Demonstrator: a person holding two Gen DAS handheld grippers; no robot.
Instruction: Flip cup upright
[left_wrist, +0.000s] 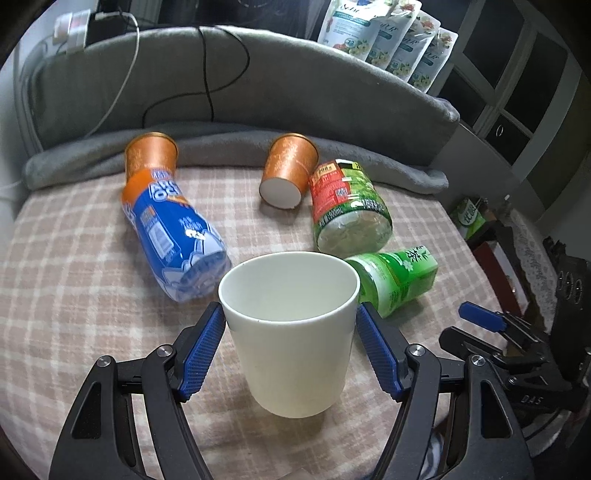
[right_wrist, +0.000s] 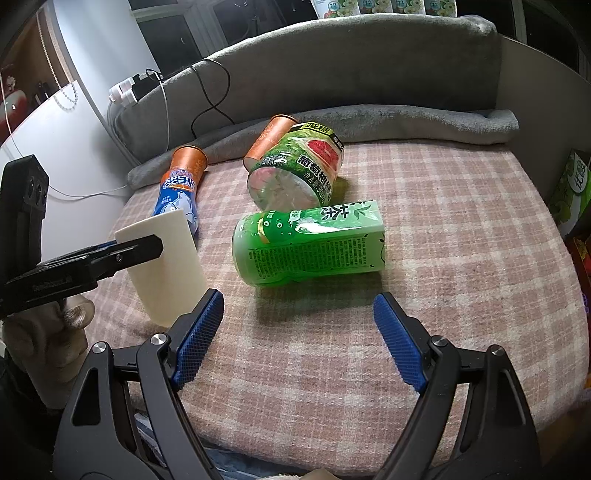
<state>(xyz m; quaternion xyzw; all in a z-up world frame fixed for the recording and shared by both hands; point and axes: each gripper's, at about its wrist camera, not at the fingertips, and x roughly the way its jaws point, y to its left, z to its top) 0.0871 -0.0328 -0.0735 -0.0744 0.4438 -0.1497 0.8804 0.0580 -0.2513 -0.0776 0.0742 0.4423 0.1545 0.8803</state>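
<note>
Between the blue pads of the left gripper (left_wrist: 290, 325), near the front of the checked blanket (left_wrist: 74, 288): white paper cup (left_wrist: 291, 325), mouth up, held by the rim. Best lowered straight, base flat, before releasing. Right gripper (right_wrist: 298, 321) wide apart, empty. Contact of base with blanket hard to make out.

left gripper (left_wrist: 290, 314) | right gripper (right_wrist: 298, 308) | black frames | blue ribbed jaws | silver screws
</note>
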